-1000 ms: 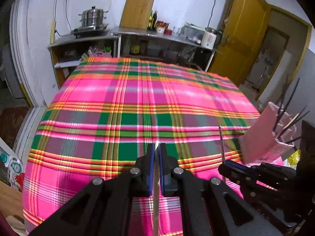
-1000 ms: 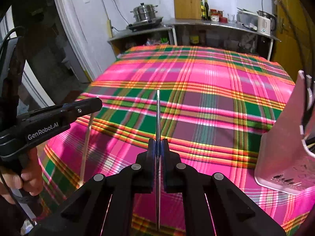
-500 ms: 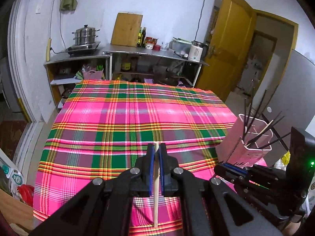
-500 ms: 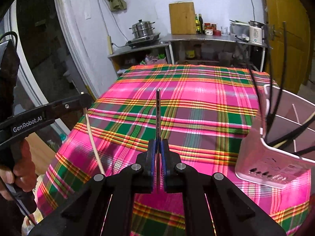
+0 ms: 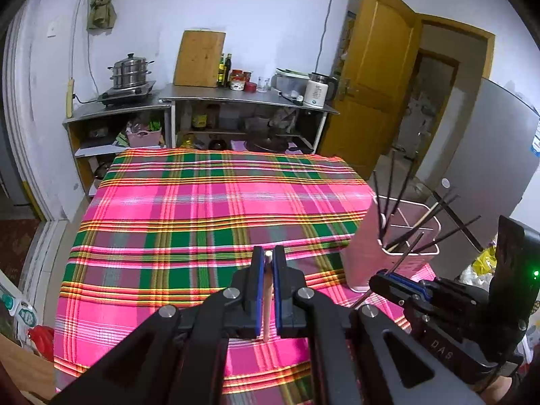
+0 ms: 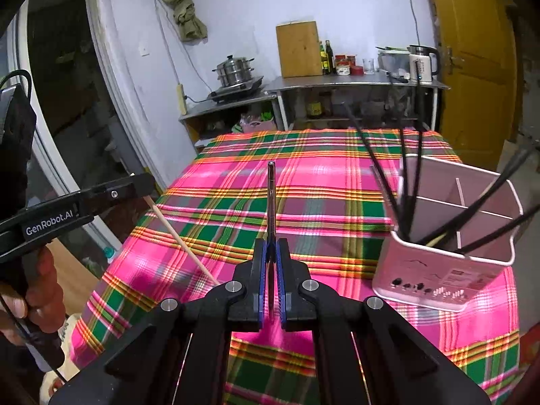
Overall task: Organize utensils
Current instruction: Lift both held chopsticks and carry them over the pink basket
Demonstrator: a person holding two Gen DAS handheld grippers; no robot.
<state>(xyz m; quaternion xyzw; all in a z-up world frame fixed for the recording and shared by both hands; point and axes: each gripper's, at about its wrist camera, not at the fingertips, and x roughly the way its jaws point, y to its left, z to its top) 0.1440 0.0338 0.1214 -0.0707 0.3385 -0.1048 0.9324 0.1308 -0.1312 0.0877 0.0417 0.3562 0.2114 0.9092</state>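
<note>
In the left wrist view, our left claw [image 5: 269,263] is clamped narrow on a pale wooden chopstick [image 5: 267,300], which runs back between the blue pads and pokes just past their tips. Below it lies the worktop under a pink and green plaid cloth [image 5: 189,222]. To the right, near the cloth's right edge, stands a pink holder [image 5: 364,256] with several dark chopsticks [image 5: 401,195] leaning out of it. Our right claw [image 5: 381,281] reaches in from the right, just beside the holder's near side, gripping a thin dark metal chopstick.

In the right wrist view, our right claw [image 6: 271,253] is closed narrow on the metal chopstick [image 6: 271,199], which sticks out forward over the cloth [image 6: 320,175]. The pink holder [image 6: 435,273] stands at the right, divided into compartments, the dark chopsticks [image 6: 410,168] fanned out of its left and near ones. At the left, a hand [image 6: 37,287] holds our left claw [image 6: 143,182] above the cloth's left edge, the wooden chopstick [image 6: 182,239] slanting down from it toward us.
</note>
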